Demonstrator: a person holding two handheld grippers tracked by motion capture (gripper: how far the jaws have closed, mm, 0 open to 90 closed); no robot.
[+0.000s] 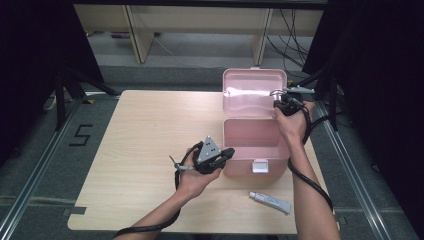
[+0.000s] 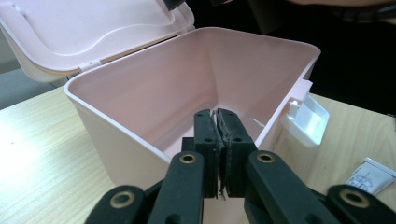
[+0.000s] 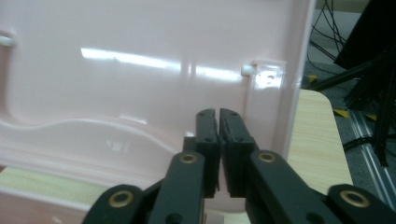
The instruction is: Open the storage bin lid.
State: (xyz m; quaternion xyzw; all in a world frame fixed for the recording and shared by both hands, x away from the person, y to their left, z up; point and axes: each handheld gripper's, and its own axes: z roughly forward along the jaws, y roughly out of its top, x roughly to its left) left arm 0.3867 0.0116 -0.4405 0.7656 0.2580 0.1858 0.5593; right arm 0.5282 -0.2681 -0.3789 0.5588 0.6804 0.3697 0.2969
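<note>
Near right on the tabletop (image 1: pixel 150 130), small white tube (image 1: pixel 270 201) lying loose, apart from both grippers. At the open pink box (image 1: pixel 255 150), left gripper (image 2: pixel 216 126) with jaws all but closed on nothing over the left wall. Farther back, right gripper (image 3: pixel 218 122) against the raised lid (image 1: pixel 255 92), jaws a narrow slit, nothing between; best to steady lid and box before fetching the tube.

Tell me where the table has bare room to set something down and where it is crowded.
The widest free patch is the table's left half, from its left edge to the left gripper. A narrower strip runs along the near edge, left of the white tube. The right side is crowded: the open pink box, its raised lid and the right gripper.
</note>
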